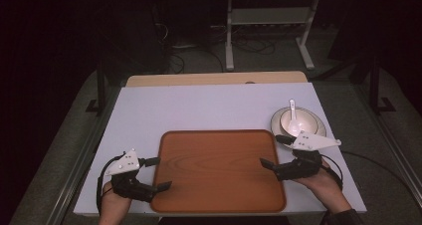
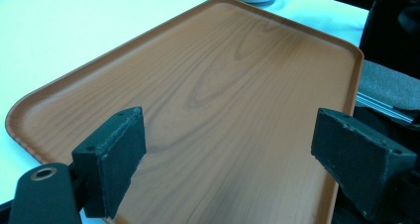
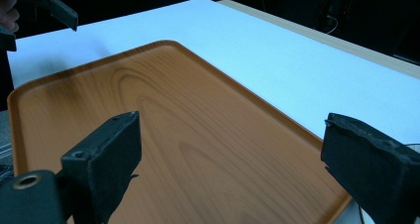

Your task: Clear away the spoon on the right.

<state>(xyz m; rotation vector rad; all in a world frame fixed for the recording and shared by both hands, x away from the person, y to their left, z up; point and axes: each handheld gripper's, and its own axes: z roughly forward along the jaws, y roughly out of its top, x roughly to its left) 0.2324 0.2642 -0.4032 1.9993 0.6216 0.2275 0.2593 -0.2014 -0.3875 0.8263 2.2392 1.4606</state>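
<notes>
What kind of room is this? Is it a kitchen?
Probably not a kitchen; it looks more like a lab or workshop. A white-topped work table holds a brown wood-grain tray and a white bowl with a spoon, while loose cables and a grey metal frame sit on the dark floor behind.

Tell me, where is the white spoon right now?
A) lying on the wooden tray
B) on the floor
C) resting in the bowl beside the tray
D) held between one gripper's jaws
C: in the high view the spoon rests in the bowl, which sits on a plate off the tray's far right corner.
</notes>
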